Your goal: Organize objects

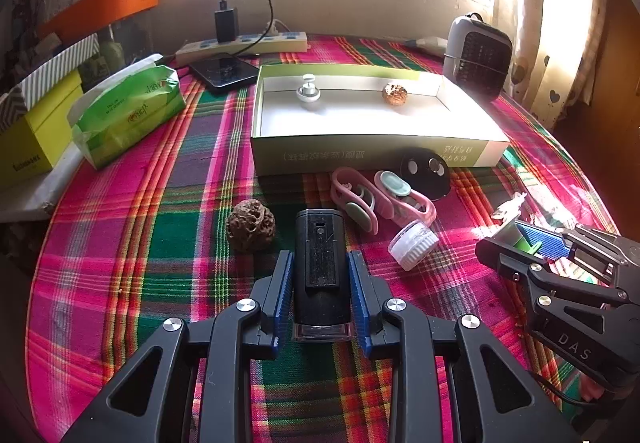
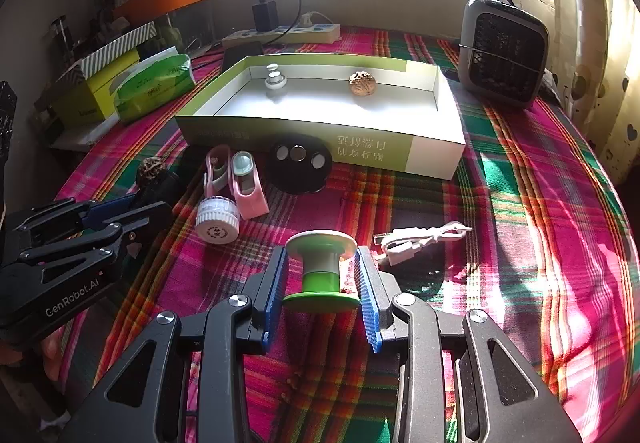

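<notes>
I have one thing in each hand. My left gripper (image 1: 320,275) has its jaws clenched on a black block (image 1: 322,267). It looks like hard plastic, smooth and a bit slippery, with a clear end near me. The blue pads press on its long flat sides, which is the best place, because flat sides do not roll. It looks a little heavy, so I would keep it level.

My right gripper (image 2: 322,275) has its jaws clenched on a green spool (image 2: 322,269). It looks light and stiff. The pads push on its two round rims, not on the thin middle. Round rims can spin, so I judge it could twist out.

The white box (image 1: 376,151) sits ahead of both jaws, well apart, with a walnut (image 1: 394,94) and a small knob (image 1: 308,93) inside. A brown nut (image 1: 251,225) lies just left of the left jaws. A white cable (image 2: 420,241) lies just right of the right jaws.
</notes>
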Available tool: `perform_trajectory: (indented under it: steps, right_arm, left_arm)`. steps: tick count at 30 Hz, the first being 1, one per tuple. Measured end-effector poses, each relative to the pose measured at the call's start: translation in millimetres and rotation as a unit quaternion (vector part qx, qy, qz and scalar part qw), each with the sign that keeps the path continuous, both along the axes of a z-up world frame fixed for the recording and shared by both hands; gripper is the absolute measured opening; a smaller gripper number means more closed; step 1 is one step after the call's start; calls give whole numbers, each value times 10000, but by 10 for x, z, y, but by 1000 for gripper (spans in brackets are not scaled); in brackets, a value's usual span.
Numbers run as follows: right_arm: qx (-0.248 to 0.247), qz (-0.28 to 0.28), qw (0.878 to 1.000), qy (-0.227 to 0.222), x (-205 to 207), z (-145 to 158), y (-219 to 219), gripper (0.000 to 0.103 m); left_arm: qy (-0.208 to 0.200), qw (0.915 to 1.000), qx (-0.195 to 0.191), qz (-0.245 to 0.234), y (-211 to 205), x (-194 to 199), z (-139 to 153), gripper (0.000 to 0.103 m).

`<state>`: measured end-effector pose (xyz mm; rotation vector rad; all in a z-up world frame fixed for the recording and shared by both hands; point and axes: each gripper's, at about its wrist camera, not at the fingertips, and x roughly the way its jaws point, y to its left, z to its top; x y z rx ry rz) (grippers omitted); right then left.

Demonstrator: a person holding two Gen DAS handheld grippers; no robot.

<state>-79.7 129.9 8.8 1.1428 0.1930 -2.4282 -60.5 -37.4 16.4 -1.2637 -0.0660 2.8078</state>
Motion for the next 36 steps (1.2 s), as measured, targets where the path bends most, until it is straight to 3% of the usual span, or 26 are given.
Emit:
perform_trajectory:
  steps: [19,36]
  right_arm:
    - [-191,23,9998,70,-54,166,-4,35]
    - [-288,-25,9994,189,-361,370,20,35]
  left_arm:
    - [215,9997,-28,-136,120,-25,270,25]
    - [238,9994,66,-260,188,-386,411,25]
